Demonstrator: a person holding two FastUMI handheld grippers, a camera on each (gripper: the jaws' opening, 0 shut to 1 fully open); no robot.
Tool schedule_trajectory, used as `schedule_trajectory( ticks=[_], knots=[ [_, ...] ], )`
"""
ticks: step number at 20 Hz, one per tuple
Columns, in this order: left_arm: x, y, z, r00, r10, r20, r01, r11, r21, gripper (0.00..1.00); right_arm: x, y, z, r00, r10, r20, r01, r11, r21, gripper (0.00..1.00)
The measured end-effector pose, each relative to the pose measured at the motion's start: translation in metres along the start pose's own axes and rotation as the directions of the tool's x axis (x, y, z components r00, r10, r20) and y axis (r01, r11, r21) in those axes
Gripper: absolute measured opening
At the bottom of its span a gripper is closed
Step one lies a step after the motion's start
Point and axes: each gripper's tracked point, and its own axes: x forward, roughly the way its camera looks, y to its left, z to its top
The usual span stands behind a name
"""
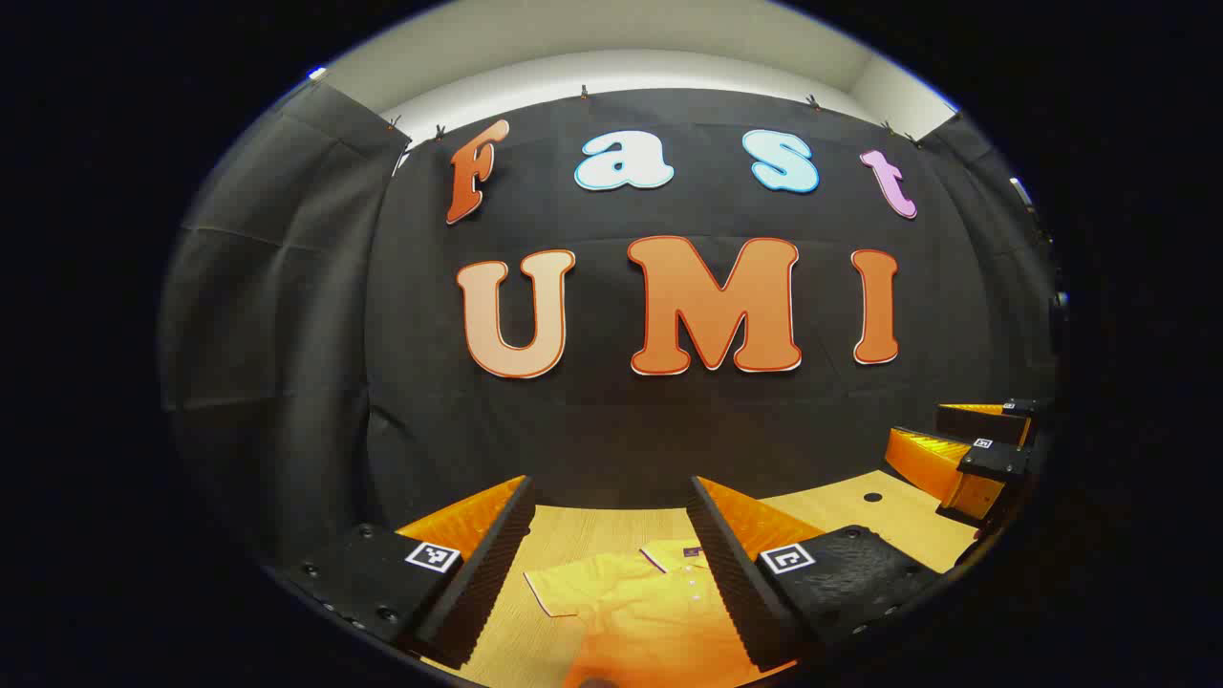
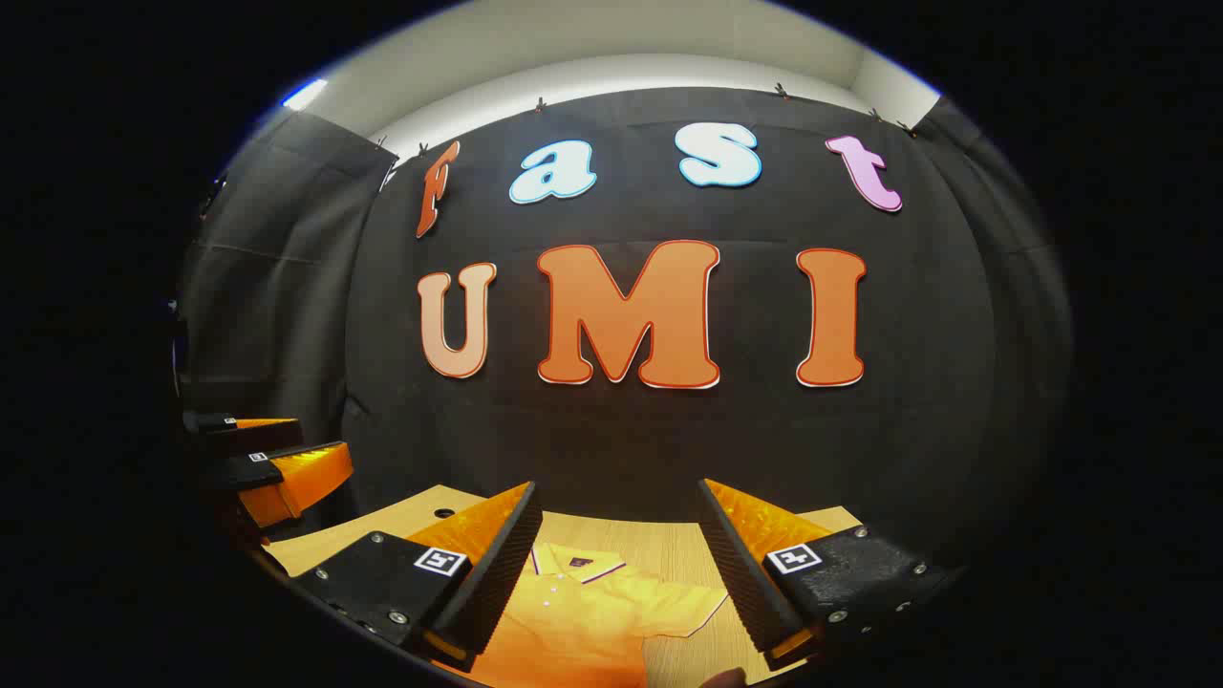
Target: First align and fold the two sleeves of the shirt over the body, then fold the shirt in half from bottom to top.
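A yellow-orange polo shirt (image 1: 635, 612) lies flat on the wooden table (image 1: 592, 530), collar toward the wall, its left sleeve (image 1: 564, 588) spread out. In the right gripper view the shirt (image 2: 583, 621) shows its other sleeve (image 2: 683, 607) spread to the right. My left gripper (image 1: 611, 535) hangs open above the shirt's collar area, nothing between its fingers. My right gripper (image 2: 616, 540) is open too, raised over the shirt. Each gripper appears in the other's view: the right gripper (image 1: 965, 449) at the far right, the left gripper (image 2: 272, 459) at the far left, both with fingers apart.
The black cloth wall (image 1: 621, 420) closes off the table's far edge. A small dark hole (image 1: 872, 497) marks the tabletop near the right side, and the same hole (image 2: 444, 513) appears at the left in the right gripper view.
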Motion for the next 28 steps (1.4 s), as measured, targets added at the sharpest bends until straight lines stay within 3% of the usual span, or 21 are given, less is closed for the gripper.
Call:
schedule_trajectory(
  ticks=[18, 23, 28],
  knots=[
    [-0.009, -0.007, 0.003, 1.0, -0.01, 0.013, 0.01, 1.0, 0.025, 0.97, -0.003, -0.003, -0.007, 1.0, -0.009, -0.019, 0.008, 1.0, -0.021, 0.98],
    [-0.012, -0.009, 0.003, 1.0, -0.012, 0.017, 0.011, 0.999, 0.041, 0.98, 0.005, -0.027, -0.045, 0.986, -0.047, -0.159, 0.046, 0.999, -0.008, 0.99],
    [-0.011, -0.001, -0.003, 1.0, 0.014, -0.008, -0.014, 0.999, 0.041, 0.97, 0.026, -0.065, -0.092, 0.945, -0.114, -0.308, 0.122, 0.992, 0.006, 0.98]
  ],
)
